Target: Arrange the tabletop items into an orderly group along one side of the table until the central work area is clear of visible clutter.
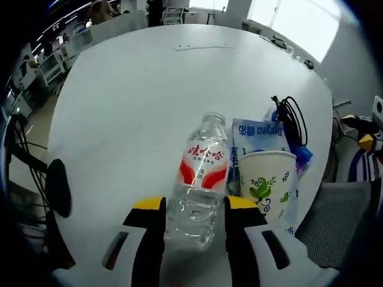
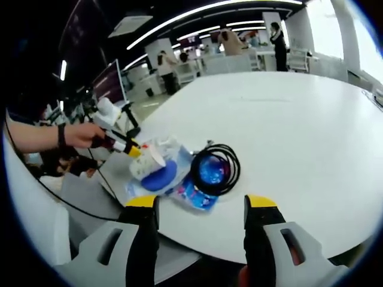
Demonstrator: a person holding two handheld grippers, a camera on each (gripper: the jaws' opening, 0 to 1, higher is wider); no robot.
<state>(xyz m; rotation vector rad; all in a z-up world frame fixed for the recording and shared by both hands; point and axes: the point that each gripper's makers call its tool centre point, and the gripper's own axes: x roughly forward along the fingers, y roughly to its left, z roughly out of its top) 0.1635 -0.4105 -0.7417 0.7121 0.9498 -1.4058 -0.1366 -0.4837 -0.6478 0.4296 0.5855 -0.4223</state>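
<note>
The left hand-held gripper is clamped on the clear plastic water bottle, long axis pointing straight ahead, touching the white leaf-printed paper cup just right; the right hand-held gripper is apart, the black coiled cable just ahead on the white tabletop

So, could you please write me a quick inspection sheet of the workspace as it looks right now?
Surface: white table, mostly bare.
Job's things: water bottle, paper cup, blue snack packet, grouped near one edge.
Clutter: a strip-like thing at the far side, too small to tell.
Grippers: left gripper jaws either side of the bottle; right gripper open, holding nothing.
Cables: black coiled cable on the packet.
Surroundings: office desks, people standing.
</note>
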